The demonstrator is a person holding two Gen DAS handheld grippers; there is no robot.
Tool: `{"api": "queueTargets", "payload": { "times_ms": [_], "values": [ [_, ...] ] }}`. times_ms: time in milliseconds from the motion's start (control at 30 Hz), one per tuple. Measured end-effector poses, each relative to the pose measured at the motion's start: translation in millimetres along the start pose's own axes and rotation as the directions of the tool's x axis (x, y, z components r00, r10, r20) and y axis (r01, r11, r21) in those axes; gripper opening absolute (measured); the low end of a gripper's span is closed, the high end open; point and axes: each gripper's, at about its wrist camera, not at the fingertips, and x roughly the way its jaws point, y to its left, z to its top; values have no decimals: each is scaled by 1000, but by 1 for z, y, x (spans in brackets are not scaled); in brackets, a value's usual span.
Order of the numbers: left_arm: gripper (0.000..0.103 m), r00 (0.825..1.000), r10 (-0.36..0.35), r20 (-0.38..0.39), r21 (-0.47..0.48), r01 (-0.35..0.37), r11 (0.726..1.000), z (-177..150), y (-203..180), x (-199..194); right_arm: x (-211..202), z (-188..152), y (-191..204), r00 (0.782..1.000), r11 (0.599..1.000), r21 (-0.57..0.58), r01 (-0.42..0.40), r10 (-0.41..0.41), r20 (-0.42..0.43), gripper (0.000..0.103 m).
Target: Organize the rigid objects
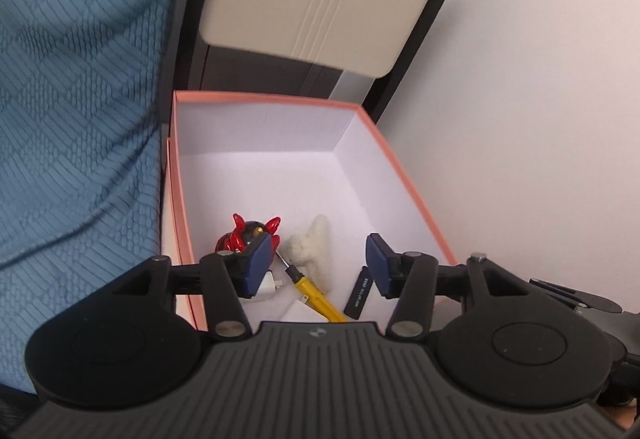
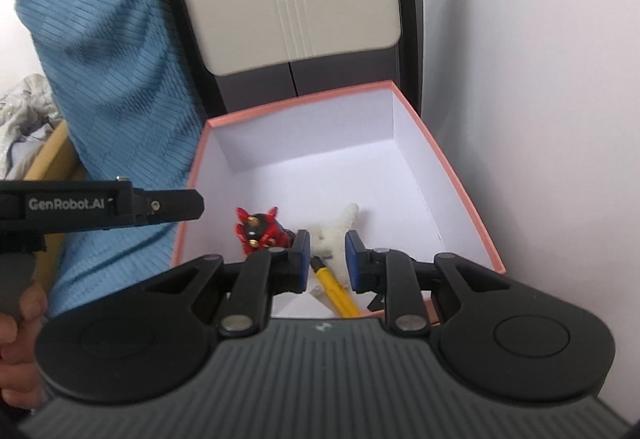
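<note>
Pink-rimmed cardboard box with white inside point(image 1: 404, 175) sits against a white wall, next to a blue knitted fabric point(image 1: 72, 99). Inside, bunched at the near end: glossy red-and-black horned figurine point(image 1: 240, 233), fluffy cream plush toy point(image 1: 312, 251), yellow-handled screwdriver point(image 1: 316, 297), flat black stick with white print point(image 1: 358, 297), small white plug-like block point(image 1: 269, 286).

Left claw point(image 1: 316, 265) — jaws apart, nothing between the pads, hanging over the box contents. Right claw point(image 2: 328, 261) — jaws narrow but not touching, empty; screwdriver and plush show through the gap below.

Both claws look clear of the items, so the drop seems done.

Risks: items are piled tight at one end — reaching back in could knock the figurine or jam a pad on the screwdriver. The two claws hang close together over the box; they could collide. Box is light cardboard — a bump on the rim could shift it.
</note>
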Motion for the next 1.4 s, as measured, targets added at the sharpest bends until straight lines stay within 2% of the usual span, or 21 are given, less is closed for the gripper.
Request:
{"api": "queueTargets", "payload": {
  "times_ms": [333, 533, 800, 1133, 1333, 1400],
  "values": [
    [61, 998, -25, 54, 49, 23, 999, -13, 4, -66, -56, -15, 29, 997, 1000, 3, 9, -10, 74, 23],
    [62, 997, -37, 70, 61, 32, 998, -21, 9, -94, -75, -23, 42, 995, 1000, -6, 13, -12, 97, 23],
    [70, 995, -41, 92, 71, 35, 997, -31, 16, -119, -97, -33, 55, 993, 1000, 4, 24, -24, 118, 23],
    [73, 993, -62, 104, 89, 53, 995, -46, 22, -143, -118, -50, 71, 988, 999, 21, 49, -51, 143, 23],
    [80, 992, -71, 105, 95, 61, 994, -56, 26, -156, -131, -60, 84, 984, 998, 25, 63, -66, 163, 23],
    [86, 992, -66, 109, 94, 56, 994, -60, 28, -161, -135, -65, 86, 984, 998, 32, 63, -67, 165, 30]
  ]
}}
